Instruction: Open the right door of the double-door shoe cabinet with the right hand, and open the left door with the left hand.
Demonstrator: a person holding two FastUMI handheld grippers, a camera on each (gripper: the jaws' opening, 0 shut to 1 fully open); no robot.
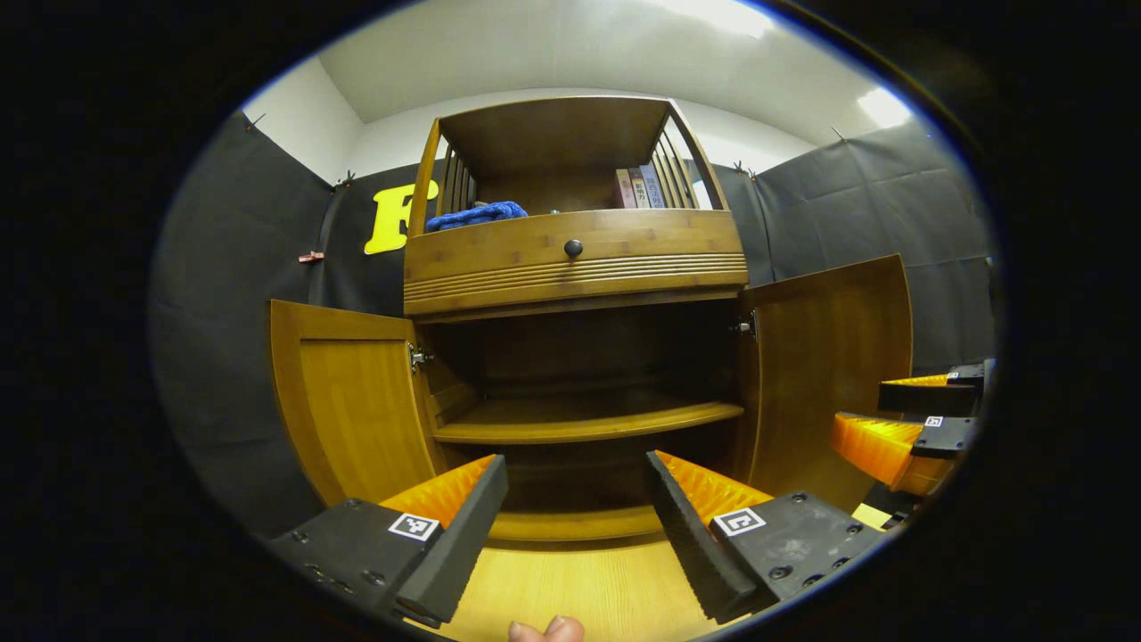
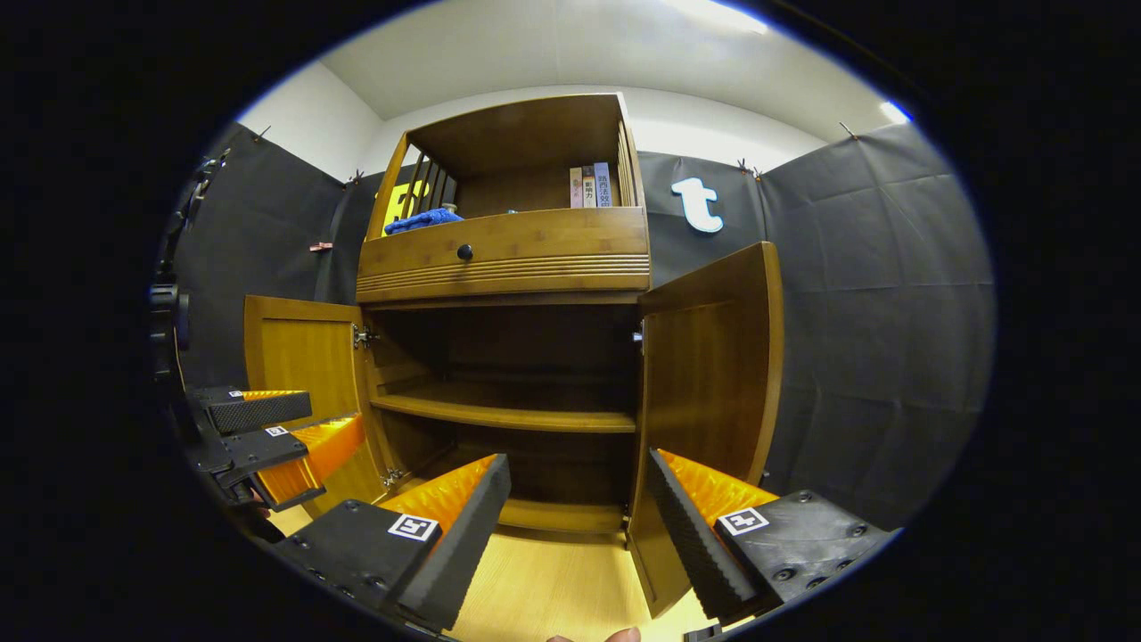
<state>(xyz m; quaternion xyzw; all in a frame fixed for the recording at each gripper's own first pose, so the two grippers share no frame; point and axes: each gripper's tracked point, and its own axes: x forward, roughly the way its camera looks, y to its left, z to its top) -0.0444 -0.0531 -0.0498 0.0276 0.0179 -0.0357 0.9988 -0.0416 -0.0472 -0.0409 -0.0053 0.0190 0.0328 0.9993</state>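
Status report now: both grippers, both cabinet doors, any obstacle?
Left gripper open, empty. Right gripper open, empty. Left door and right door both swung open. Nothing blocking the cabinet front.

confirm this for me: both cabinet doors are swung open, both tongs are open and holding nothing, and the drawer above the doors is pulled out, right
Not quite: the drawer is pushed in, its front flush, as the left gripper view shows. The rest holds: the left door and right door are swung open, and the left tongs and right tongs are open and holding nothing.
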